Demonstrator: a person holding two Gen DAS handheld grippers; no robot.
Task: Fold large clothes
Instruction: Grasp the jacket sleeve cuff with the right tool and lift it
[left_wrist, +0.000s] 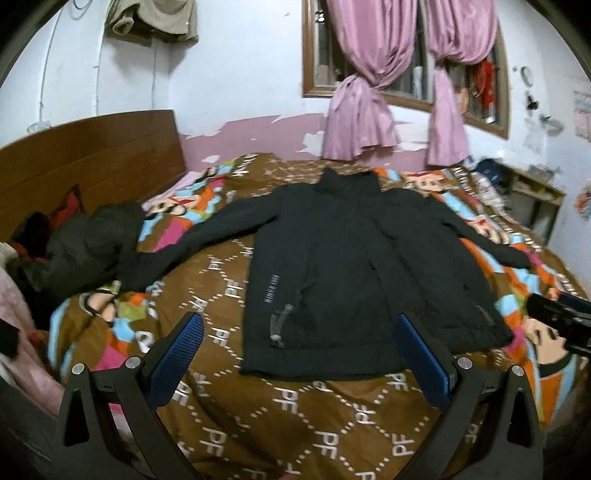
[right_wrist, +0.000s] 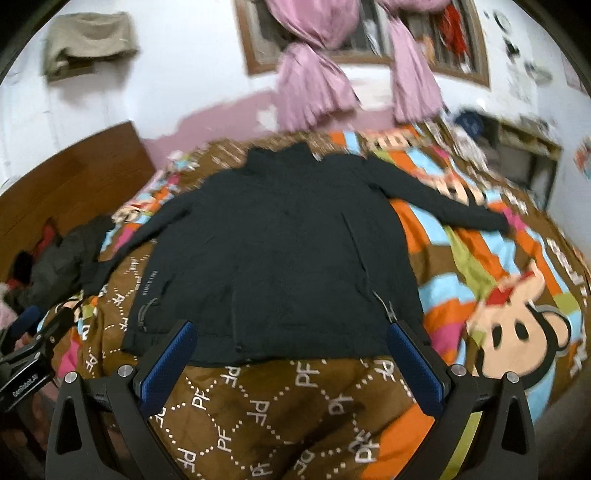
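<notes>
A: Nearest first: why do both grippers sit back from the cloth?

B: The left gripper (left_wrist: 299, 354) and right gripper (right_wrist: 291, 354) each have their blue pads spread wide with nothing between them, hovering above the near edge of the bed (left_wrist: 280, 417). I'd judge they are lining up on the hem before any grasp.

A: And the garment?

B: The black jacket (left_wrist: 343, 273) lies flat in the middle of the bed, front up, hem nearest, collar at the far end. Spread like that, its corners are easy to reach and fold lines easy to read.

A: The sleeves?

B: The left sleeve (left_wrist: 192, 243) stretches out to the left, its cuff reaching a dark heap of clothes (left_wrist: 88, 247) near the headboard (left_wrist: 92, 158). The right sleeve (right_wrist: 454, 203) runs out to the right over the striped quilt. Both are extended, so folding them inward looks like the first job.

A: Anything farther?

B: Pink curtains (left_wrist: 369, 110), tied at a window on the far wall, well clear of the work.
</notes>
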